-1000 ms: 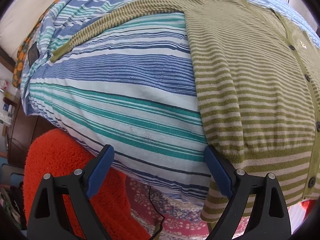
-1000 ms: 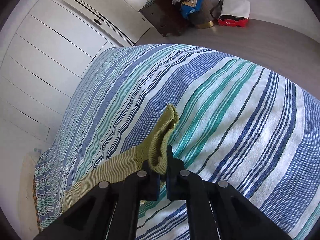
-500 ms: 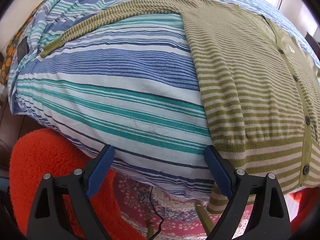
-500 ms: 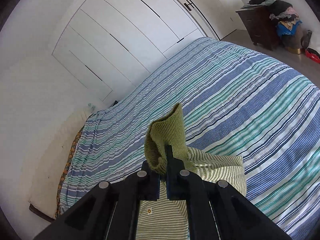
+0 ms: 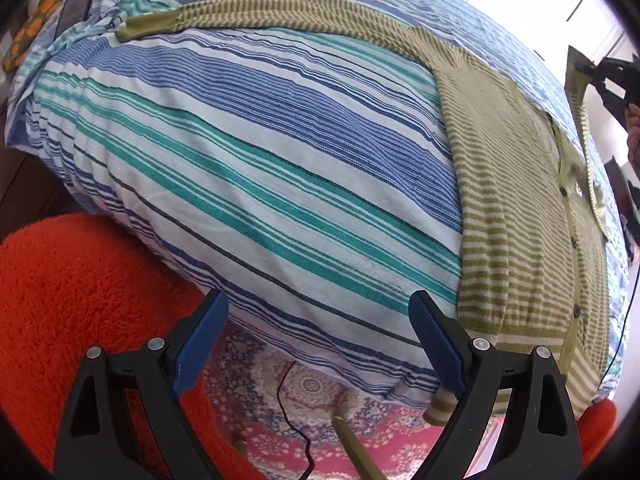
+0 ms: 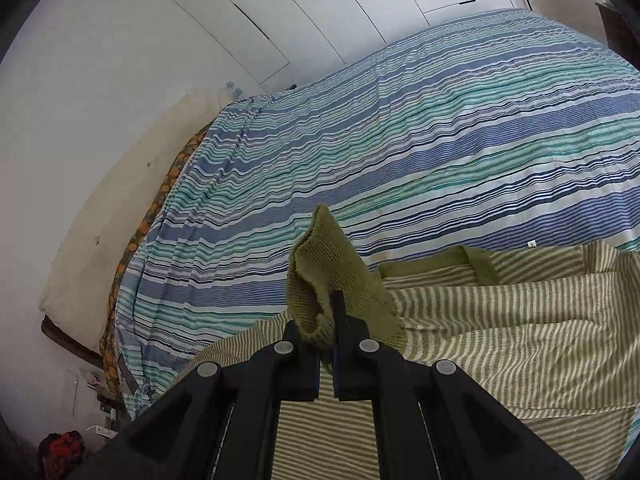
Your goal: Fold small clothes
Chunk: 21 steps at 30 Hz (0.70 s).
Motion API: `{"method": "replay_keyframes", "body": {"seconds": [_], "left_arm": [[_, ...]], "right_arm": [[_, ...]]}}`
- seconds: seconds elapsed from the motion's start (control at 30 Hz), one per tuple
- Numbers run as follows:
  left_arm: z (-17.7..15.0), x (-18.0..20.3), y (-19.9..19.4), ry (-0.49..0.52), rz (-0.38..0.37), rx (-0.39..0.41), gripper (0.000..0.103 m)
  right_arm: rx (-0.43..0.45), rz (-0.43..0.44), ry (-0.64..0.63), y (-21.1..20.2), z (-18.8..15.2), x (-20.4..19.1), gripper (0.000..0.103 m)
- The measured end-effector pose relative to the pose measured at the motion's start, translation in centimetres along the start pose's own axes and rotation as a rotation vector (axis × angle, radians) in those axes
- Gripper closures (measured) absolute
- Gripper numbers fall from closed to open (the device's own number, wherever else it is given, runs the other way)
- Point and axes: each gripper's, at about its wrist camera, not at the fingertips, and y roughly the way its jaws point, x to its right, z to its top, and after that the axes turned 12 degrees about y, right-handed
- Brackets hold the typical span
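Folding one sleeve inward: the right gripper (image 6: 327,322) pinches the olive cuff (image 6: 332,276) above the striped cardigan (image 5: 516,184) spread on the bed (image 5: 248,168). The left gripper (image 5: 318,344) hangs spread, empty. Next, lay the cuff flat across the chest.

Garment: an olive-green and cream striped knit cardigan (image 5: 516,216) with a solid green button band and dark buttons down its front.
Position: spread flat, front up, on a bed, its hem hanging slightly over the near edge.
Far sleeve: stretched straight out across the bed away from the body, ending in a plain green cuff (image 5: 146,29).
Other sleeve: lifted off the bed and drawn over the cardigan's front; its ribbed green cuff (image 6: 332,280) stands upright and bunched, pinched at its base.
Body fabric: loosely rumpled beneath the raised sleeve.
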Motion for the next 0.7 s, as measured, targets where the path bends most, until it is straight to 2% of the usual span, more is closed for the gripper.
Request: {"method": "replay_keyframes", "body": {"seconds": [0.27,0.33,0.4,0.43,0.5,0.6,0.7], "left_arm": [[-0.1,0.5,0.4,0.035,0.012,-0.023,0.011],[0.1,0.5,0.6,0.029,0.012,-0.029,0.011],[0.1,0.6,0.8,0.026,0.011,-0.031,0.011],[0.1,0.6,0.9,0.026,0.011,-0.031,0.011],[0.1,0.6,0.8,0.029,0.011,-0.031,0.011],[0.0,0.7,0.8,0.03,0.01,-0.028,0.011],[0.1,0.6,0.7,0.029,0.009,-0.028,0.011]], "right_arm": [[-0.089,-0.048,-0.059,8.5,-4.9,-3.3,0.098],[-0.172,-0.069,-0.1,10.8,-6.3,-4.1,0.085],[-0.298,-0.037,-0.09,12.4,-8.0,-3.9,0.032],[-0.321,-0.007,-0.095,12.4,-8.8,-4.0,0.027],[-0.334,0.055,-0.108,11.3,-9.3,-4.0,0.027],[-0.308,0.149,-0.047,8.4,-7.5,-1.9,0.027],[-0.195,0.121,0.024,4.1,-3.8,2.4,0.027]]}}
